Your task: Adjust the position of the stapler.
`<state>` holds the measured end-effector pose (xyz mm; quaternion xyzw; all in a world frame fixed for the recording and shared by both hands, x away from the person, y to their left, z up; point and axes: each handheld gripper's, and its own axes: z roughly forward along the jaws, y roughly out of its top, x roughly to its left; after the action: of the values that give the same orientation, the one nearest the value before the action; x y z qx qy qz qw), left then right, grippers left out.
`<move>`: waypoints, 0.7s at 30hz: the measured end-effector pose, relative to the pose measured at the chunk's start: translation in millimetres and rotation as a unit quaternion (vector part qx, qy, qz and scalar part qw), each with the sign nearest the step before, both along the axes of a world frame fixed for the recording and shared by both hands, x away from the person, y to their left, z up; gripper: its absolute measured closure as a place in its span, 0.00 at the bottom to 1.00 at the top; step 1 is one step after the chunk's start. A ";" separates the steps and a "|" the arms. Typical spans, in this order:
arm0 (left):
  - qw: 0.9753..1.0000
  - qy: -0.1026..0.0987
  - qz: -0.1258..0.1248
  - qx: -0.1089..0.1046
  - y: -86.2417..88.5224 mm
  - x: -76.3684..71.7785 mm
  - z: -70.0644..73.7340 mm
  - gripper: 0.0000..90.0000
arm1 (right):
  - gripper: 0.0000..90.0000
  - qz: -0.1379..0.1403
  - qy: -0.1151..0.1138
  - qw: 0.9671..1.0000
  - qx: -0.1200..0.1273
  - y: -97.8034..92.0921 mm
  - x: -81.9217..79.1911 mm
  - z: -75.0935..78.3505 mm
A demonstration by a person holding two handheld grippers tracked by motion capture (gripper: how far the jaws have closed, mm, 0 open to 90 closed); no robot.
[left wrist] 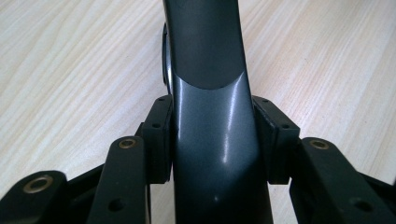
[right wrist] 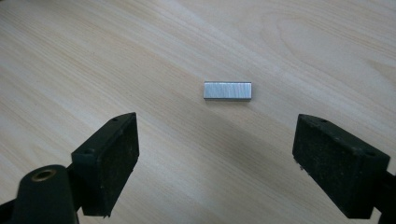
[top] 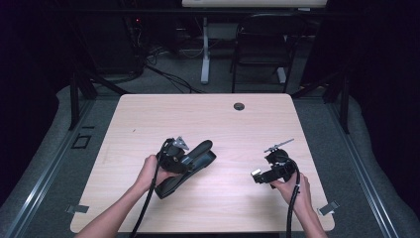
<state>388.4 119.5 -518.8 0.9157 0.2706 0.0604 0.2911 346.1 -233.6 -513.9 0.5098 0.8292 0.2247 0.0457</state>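
Observation:
A black and dark grey stapler (top: 198, 154) lies slanted on the wooden table (top: 208, 116), left of centre. My left gripper (top: 184, 159) is shut on the stapler's glossy top arm (left wrist: 210, 70); in the left gripper view both pads (left wrist: 159, 126) press against its sides. A short silver strip of staples (right wrist: 228, 90) lies flat on the table ahead of my right gripper (right wrist: 222, 126), which is open with wide jaws and holds nothing. In the high view the right gripper (top: 261, 176) sits at the table's right front, pointing left.
A round cable hole (top: 239, 106) marks the table's far edge. Beyond the table stand a black chair (top: 262, 44) and a white desk leg (top: 204, 49). Cables trail from both grippers toward the near edge.

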 end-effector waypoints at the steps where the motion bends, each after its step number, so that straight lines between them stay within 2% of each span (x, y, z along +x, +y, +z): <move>1: 1.000 -0.001 -0.004 0.000 -0.1 0.1 0.0 0.61 | 0.16 0.004 -0.002 1.000 0.000 -0.1 0.4 -0.3; 5: 1.000 -0.001 -0.029 0.004 -1.1 1.4 0.5 0.61 | 0.16 0.006 0.003 1.000 0.000 0.9 0.9 -0.4; 9: 0.998 -0.002 -0.066 0.004 -2.2 2.9 0.3 0.61 | 0.16 0.003 0.003 1.000 0.003 1.8 0.9 -1.6; 11: 0.998 -0.005 -0.067 0.006 -2.7 2.2 0.3 0.61 | 0.16 0.007 0.005 1.000 -0.003 0.8 1.1 -1.6; 15: 0.999 -0.005 -0.053 0.005 -3.6 0.9 0.3 0.61 | 0.16 0.010 0.006 1.000 -0.004 0.1 1.0 -1.8; 17: 0.999 -0.001 -0.038 0.001 -4.1 0.1 0.5 0.60 | 0.16 0.012 0.007 1.000 -0.004 0.2 0.9 -1.7; 21: 1.000 0.006 0.009 -0.017 -3.4 -1.5 5.6 0.50 | 0.16 0.010 0.002 1.000 -0.003 1.2 0.3 -1.7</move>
<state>386.9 116.2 -513.2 0.9087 0.2812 0.0525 0.3040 346.4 -232.4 -515.6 0.5016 0.8351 0.2216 0.0427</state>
